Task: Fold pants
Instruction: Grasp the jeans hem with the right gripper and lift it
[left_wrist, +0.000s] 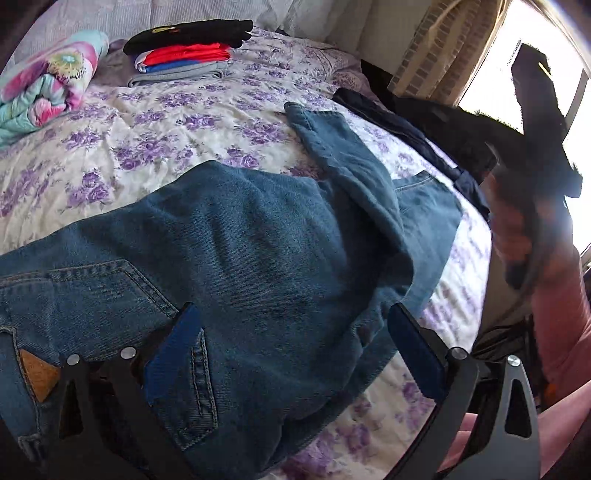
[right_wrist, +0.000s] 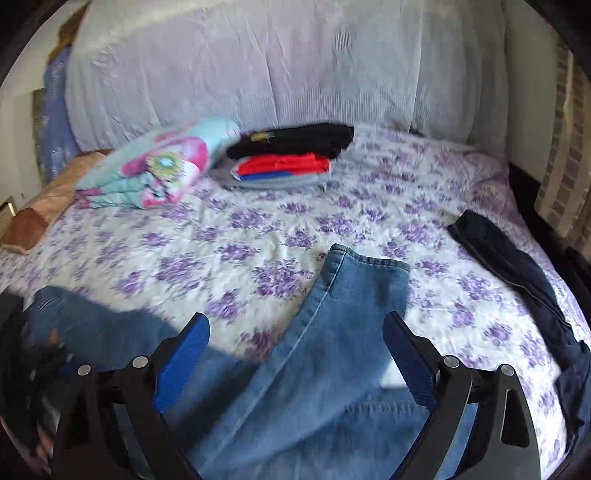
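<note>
A pair of blue jeans (left_wrist: 258, 229) lies on the floral bedspread (left_wrist: 155, 125). Its back pocket and brown leather patch are at the lower left of the left wrist view, and one leg is laid over toward the far hem. My left gripper (left_wrist: 291, 310) hovers open over the seat of the jeans with nothing between its blue pads. In the right wrist view the jeans leg (right_wrist: 347, 314) runs up between the fingers of my right gripper (right_wrist: 295, 317), which is open and above the cloth. The right gripper (left_wrist: 535, 122) also shows as a dark blur held by a hand.
Folded clothes (right_wrist: 288, 155) are stacked at the back of the bed beside a colourful folded blanket (right_wrist: 155, 166). A dark navy garment (right_wrist: 517, 273) lies along the right edge. Pale pillows (right_wrist: 258, 66) line the head. A bright window (left_wrist: 498, 74) is at the right.
</note>
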